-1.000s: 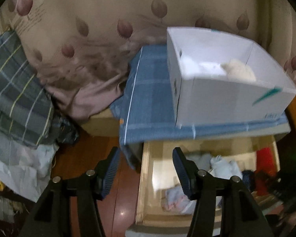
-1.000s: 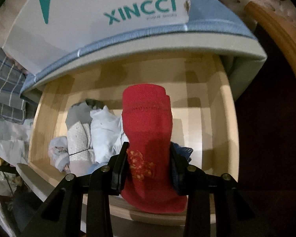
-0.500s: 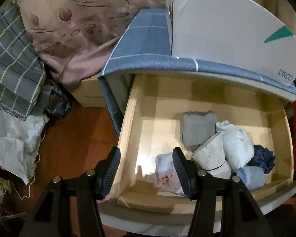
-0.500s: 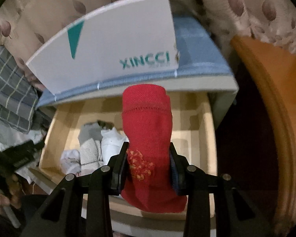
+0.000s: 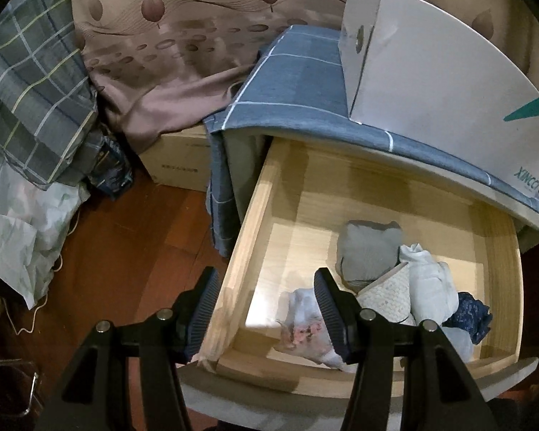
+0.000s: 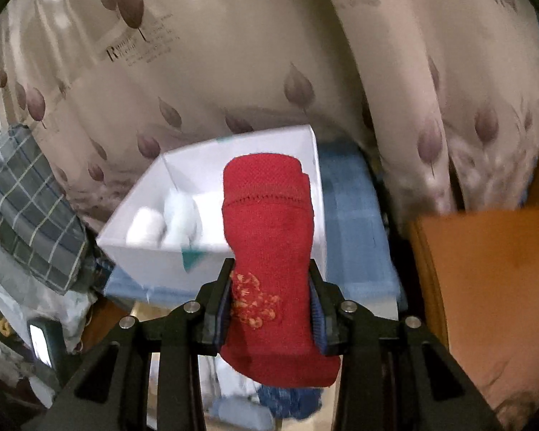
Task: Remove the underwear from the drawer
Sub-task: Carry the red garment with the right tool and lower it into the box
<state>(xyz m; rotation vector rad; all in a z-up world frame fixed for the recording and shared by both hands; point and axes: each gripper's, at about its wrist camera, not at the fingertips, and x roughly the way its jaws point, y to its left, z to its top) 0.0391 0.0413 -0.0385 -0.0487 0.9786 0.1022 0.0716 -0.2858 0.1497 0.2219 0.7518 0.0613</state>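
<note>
We carry the red underwear roll [image 6: 269, 248] clamped in our right gripper [image 6: 271, 309] toward the white box [image 6: 212, 251]; next, release inside. Our left gripper [image 5: 266, 309] hangs open over the drawer [image 5: 255, 222], near its front-left corner.

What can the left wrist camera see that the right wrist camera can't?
Only the left wrist view shows the inside of the open drawer, with a grey roll, white rolls and a dark blue bundle, and the open, empty left gripper above the drawer's corner.

Only the right wrist view shows the right gripper shut on a red rolled garment, and the inside of the box, holding white rolls.

Both show the white box, the blue checked cloth under it and the leaf-print curtain.
</note>
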